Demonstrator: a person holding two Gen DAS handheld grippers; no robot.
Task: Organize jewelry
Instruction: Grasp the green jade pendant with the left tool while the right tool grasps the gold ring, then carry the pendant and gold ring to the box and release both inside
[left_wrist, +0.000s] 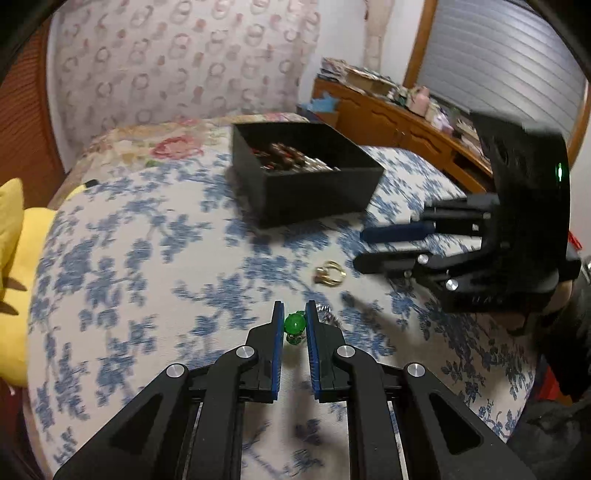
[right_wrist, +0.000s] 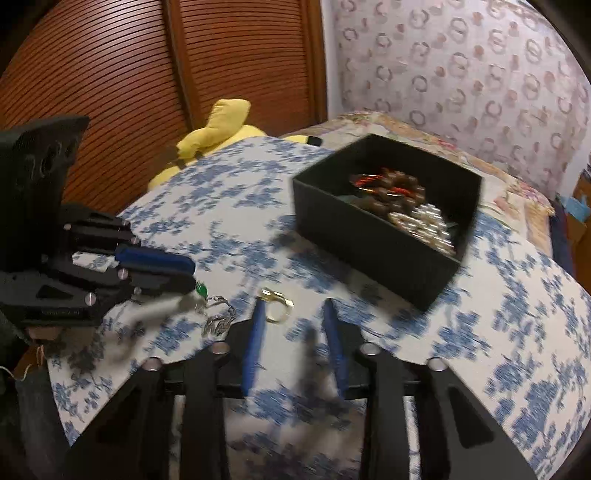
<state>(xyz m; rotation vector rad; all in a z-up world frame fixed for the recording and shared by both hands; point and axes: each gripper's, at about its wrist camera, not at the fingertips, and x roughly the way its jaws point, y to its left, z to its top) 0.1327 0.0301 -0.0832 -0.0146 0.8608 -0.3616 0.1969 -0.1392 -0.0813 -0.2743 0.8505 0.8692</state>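
Bedspread (left_wrist: 147, 258): blue floral, covering the bed
Plush toy (right_wrist: 218, 125): yellow, at the bed's edge
Doors (right_wrist: 110, 74): brown, slatted

White bedspread (left_wrist: 147, 258) printed with blue flowers. Black box (left_wrist: 325, 192) holding brown beads (right_wrist: 395, 188) and silvery pieces (right_wrist: 428, 221). Gold ring (left_wrist: 330, 273). Green bead (left_wrist: 294, 324). Black grippers, blue-padded fingers (left_wrist: 276, 354). Yellow plush (right_wrist: 218, 125). Reddish-brown slatted door (right_wrist: 110, 74).
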